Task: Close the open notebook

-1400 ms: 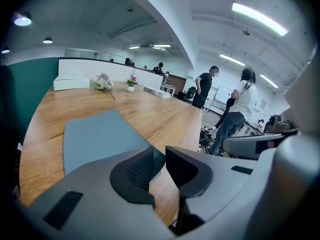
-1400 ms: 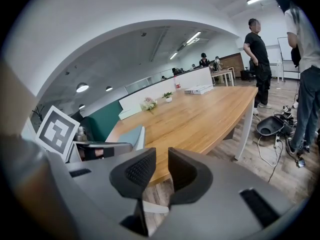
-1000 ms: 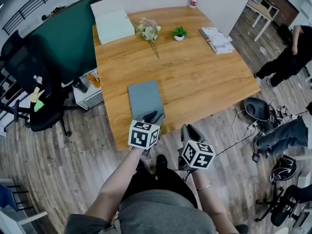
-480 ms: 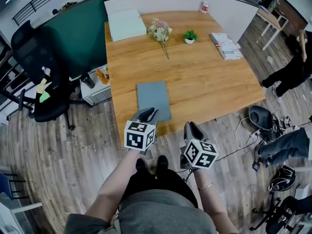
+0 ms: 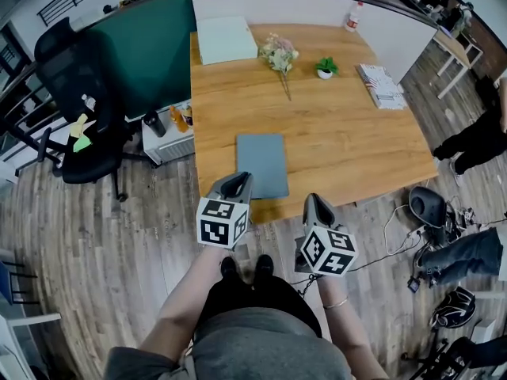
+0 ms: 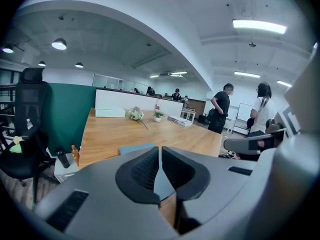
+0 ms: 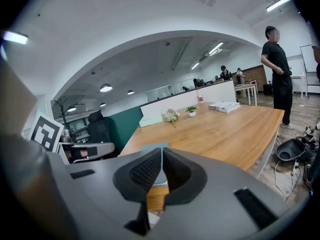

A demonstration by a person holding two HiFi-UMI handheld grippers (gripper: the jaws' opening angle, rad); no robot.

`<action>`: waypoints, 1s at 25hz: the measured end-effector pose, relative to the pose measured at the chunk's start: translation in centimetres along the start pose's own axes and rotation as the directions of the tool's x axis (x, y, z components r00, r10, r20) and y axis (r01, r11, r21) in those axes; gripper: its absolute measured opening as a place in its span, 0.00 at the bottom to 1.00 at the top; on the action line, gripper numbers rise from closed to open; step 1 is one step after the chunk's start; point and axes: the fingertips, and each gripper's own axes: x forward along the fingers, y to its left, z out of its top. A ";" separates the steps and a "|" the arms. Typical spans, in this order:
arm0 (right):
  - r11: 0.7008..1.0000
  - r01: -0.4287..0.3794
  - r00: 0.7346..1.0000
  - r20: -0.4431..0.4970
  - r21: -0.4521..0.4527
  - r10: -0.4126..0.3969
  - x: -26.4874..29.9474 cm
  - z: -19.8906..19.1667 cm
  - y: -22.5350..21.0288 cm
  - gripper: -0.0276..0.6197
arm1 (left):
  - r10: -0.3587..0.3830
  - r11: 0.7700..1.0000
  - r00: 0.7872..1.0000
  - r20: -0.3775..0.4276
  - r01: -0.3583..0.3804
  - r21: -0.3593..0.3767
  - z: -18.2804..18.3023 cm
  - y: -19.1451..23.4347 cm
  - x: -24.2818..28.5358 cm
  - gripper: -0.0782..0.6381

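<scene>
A long wooden bench [image 5: 341, 141] stands on a grey plank floor [image 5: 95, 252] in an open office, with a green partition [image 5: 146, 54] along its left side and a white one across its far end. The notebook [image 5: 262, 165] lies closed and flat near the bench's near edge, grey cover up.

The left gripper [image 5: 234, 185] hangs at the notebook's near left corner. Its jaws have just been closing and are now pressed almost together, with nothing between them. The right gripper [image 5: 315, 206] is off the near edge, over the floor. Its jaws have also just been closing and are now nearly together and empty.

At the far end sit a pale flat box [image 5: 226, 38], a bunch of flowers [image 5: 281, 54], a small potted plant [image 5: 325, 67], a stack of booklets [image 5: 382, 85] and a bottle [image 5: 352, 16]. A black office chair [image 5: 75, 93] stands left of the partition, and a person [image 5: 475, 145] stands at the right.
</scene>
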 end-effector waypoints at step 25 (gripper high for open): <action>0.990 -0.113 0.991 0.055 -0.081 0.118 1.5 3.5 4.3 0.05 | 0.170 0.986 0.981 0.096 -0.168 -0.022 1.1 6.2 -5.1 0.15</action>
